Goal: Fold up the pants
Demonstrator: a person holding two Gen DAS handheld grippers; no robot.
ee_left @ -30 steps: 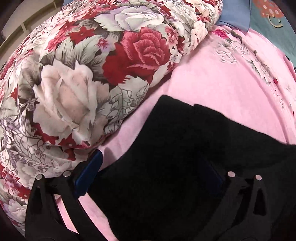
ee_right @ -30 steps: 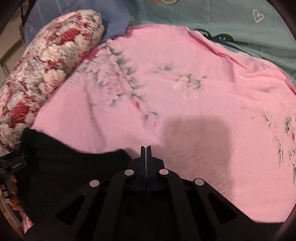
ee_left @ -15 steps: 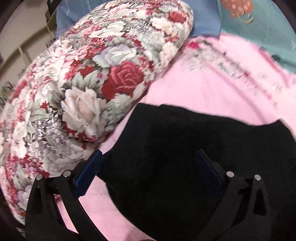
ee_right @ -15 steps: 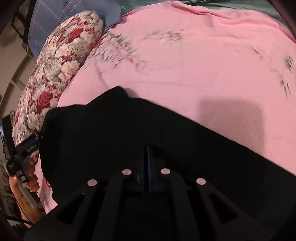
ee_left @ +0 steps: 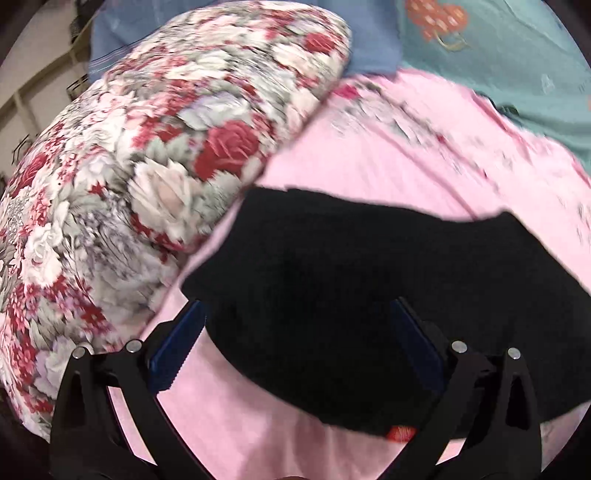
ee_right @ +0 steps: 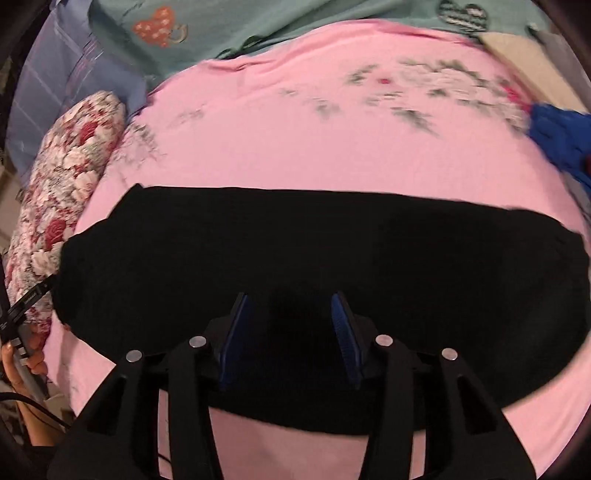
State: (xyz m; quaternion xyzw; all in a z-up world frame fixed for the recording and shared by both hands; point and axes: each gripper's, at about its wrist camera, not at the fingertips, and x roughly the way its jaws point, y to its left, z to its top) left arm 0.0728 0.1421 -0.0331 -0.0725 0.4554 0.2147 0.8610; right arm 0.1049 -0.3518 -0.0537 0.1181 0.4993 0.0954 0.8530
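Note:
The black pants point(ee_right: 314, 258) lie folded in a wide band across the pink sheet point(ee_right: 314, 129). In the left wrist view the same pants point(ee_left: 369, 277) spread from the centre to the right edge, with a small red label point(ee_left: 402, 432) at their near hem. My left gripper point(ee_left: 299, 343) is open, its blue-padded fingers wide apart above the pants' left end, holding nothing. My right gripper point(ee_right: 291, 332) is also open, its fingers spread over the middle of the near edge of the pants with no cloth pinched.
A rose-patterned bolster point(ee_left: 147, 166) lies along the left side, touching the pants' far left corner. Teal bedding point(ee_right: 295, 26) and a blue pillow point(ee_right: 62, 92) lie beyond the sheet. A blue cloth point(ee_right: 561, 136) sits far right. A hand point(ee_right: 22, 362) holds the left gripper.
My right gripper has opened and let the pants go; it was shut half a second ago. Both grippers have pulled back, so more of the pants shows flat on the sheet.

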